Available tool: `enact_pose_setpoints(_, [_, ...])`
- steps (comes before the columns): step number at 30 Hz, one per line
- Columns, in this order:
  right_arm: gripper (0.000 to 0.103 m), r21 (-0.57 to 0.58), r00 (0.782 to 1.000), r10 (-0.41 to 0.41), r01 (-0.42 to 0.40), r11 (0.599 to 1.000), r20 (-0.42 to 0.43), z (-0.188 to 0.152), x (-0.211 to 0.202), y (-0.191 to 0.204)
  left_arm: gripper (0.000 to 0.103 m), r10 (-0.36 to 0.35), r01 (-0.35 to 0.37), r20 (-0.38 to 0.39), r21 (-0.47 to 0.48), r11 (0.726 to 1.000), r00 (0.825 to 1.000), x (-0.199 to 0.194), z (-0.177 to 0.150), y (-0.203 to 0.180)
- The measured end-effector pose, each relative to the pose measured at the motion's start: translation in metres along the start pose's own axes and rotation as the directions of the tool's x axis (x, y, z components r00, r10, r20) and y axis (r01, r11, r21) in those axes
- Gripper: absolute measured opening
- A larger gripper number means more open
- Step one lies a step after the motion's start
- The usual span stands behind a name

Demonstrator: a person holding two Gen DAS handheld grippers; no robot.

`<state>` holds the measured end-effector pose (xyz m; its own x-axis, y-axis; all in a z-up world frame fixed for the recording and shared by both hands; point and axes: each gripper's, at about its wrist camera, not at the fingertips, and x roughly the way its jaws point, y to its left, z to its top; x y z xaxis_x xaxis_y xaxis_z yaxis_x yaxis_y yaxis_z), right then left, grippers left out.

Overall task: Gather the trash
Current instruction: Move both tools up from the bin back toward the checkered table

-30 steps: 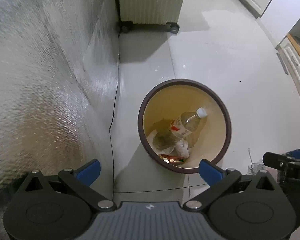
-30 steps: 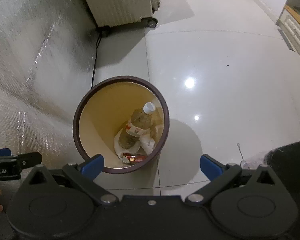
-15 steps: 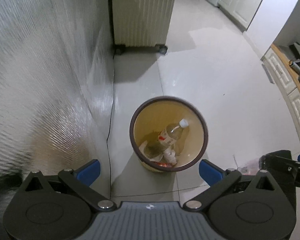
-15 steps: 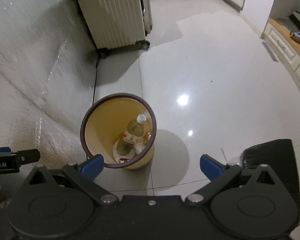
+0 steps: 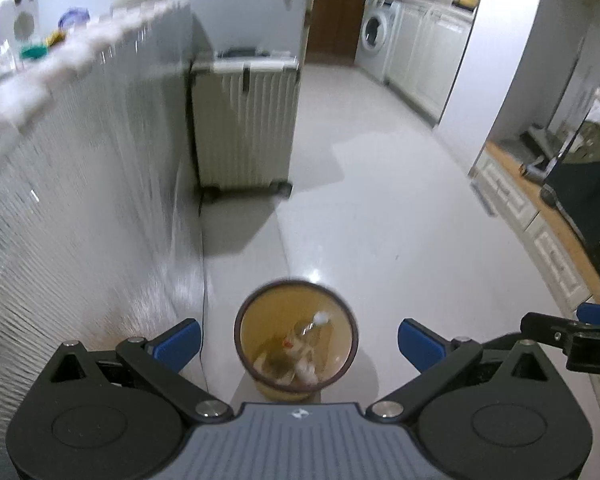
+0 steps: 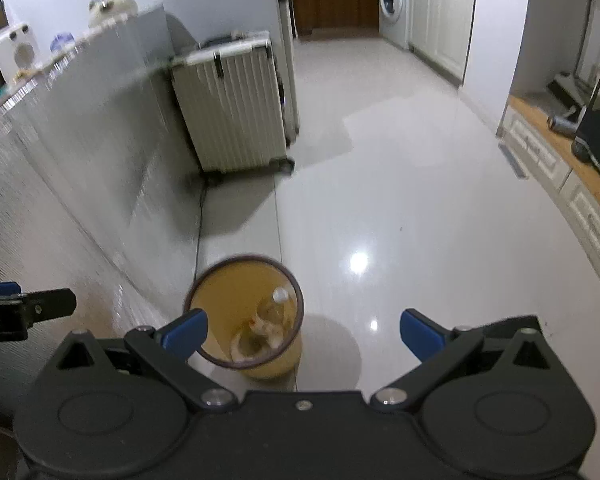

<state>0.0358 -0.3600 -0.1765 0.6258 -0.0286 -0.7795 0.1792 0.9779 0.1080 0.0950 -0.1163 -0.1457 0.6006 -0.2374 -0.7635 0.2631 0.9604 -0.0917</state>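
Pale glossy floor tiles (image 5: 380, 208) run away from me toward a kitchen at the back, both views a little smeared with blur. On my far left a silvery ribbed wall panel (image 5: 84, 200) runs along the floor, with blurred odds and ends on the ledge above it. Beyond its far end a cream ribbed suitcase (image 5: 244, 124) stands upright on its wheels. Further right, at the back of the room, sits a white washing machine (image 5: 374, 32) among white cabinets.

Below me on the floor, near the panel, stands the trash bin (image 5: 252, 322), round, yellowish inside with a dark rim. A clear plastic bottle (image 5: 310, 326) with a white cap lies slanted inside it, on top of some crumpled white scraps that I cannot make out well.

My left gripper (image 5: 299, 340) hangs high above the bin, its blue-tipped jaws spread wide with nothing between them. My right gripper (image 6: 304, 334) is beside it, also well above the bin, jaws likewise wide apart and empty. On the far right a low white cabinet (image 6: 588, 200) with a wooden top lines the wall.
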Motion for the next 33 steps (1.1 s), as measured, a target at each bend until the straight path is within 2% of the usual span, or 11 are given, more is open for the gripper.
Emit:
enact_pose_setpoints(8, [0.103, -0.015, 0.986, 0.010, -0.008, 1.000, 0.165, 0.022, -0.074, 0.009, 0.103, -0.025, 0.020, 0.149, 0.033, 0.999, 0.989, -0.070, 0.015, -0.006])
enact_pose_setpoints(13, [0.103, -0.028, 0.967, 0.029, -0.022, 0.999, 0.252, 0.031, -0.111, 0.020, 0.103, -0.036, 0.027, 0.236, 0.039, 0.999, 0.971, -0.118, 0.023, -0.001])
enact_pose_setpoints(18, [0.103, -0.044, 0.946, 0.053, -0.041, 0.998, 0.318, 0.039, -0.140, 0.036, 0.103, -0.001, -0.006, 0.309, 0.023, 1.000, 0.951, -0.152, 0.029, 0.011])
enact_pose_setpoints(24, [0.103, -0.106, 0.914, 0.111, -0.076, 0.992, 0.391, 0.052, -0.167, 0.063, 0.103, 0.050, -0.042, 0.377, -0.028, 0.999, 0.925, -0.183, 0.035, 0.039])
enact_pose_setpoints(28, [0.103, -0.154, 0.885, 0.154, -0.094, 0.984, 0.440, 0.061, -0.182, 0.087, 0.103, 0.095, -0.075, 0.416, -0.065, 0.995, 0.905, -0.204, 0.041, 0.063])
enact_pose_setpoints(33, [0.103, -0.202, 0.840, 0.243, -0.163, 0.966, 0.485, 0.074, -0.188, 0.115, 0.103, 0.164, -0.125, 0.459, -0.114, 0.986, 0.873, -0.228, 0.048, 0.100])
